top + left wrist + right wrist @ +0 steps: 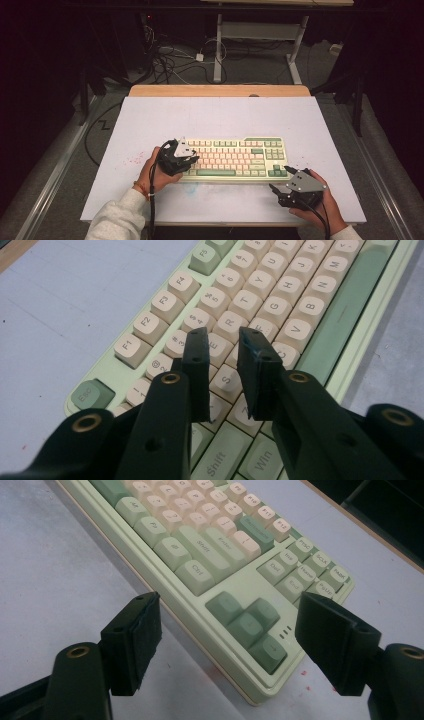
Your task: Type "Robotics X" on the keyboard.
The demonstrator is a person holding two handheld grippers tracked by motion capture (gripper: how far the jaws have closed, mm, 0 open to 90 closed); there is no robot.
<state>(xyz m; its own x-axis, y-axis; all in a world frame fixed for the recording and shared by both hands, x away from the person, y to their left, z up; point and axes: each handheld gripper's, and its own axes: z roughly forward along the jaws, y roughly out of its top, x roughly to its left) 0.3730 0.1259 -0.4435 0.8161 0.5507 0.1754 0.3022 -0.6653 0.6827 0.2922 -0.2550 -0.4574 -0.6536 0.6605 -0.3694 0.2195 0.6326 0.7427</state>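
The keyboard (pixel 232 159) lies flat on the white table (pixel 215 117), nearer my edge, its long axis running left to right and its spacebar row facing me. It looks rigid, moderately heavy and smooth-cased, so I'd grip its two short ends, not the loose-fitting keycaps. My left gripper (pixel 223 342) hovers nearly closed, holding nothing, over the keyboard's left letter keys, and my right gripper (pixel 227 625) gapes wide and empty at its right front corner.

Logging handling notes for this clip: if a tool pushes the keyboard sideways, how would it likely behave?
The keyboard looks like a rigid, flat slab lying low on the white table, so it would probably slide whole, not tip or roll. A push at one corner would likely pivot it. Its raised keycaps might depress or snag.
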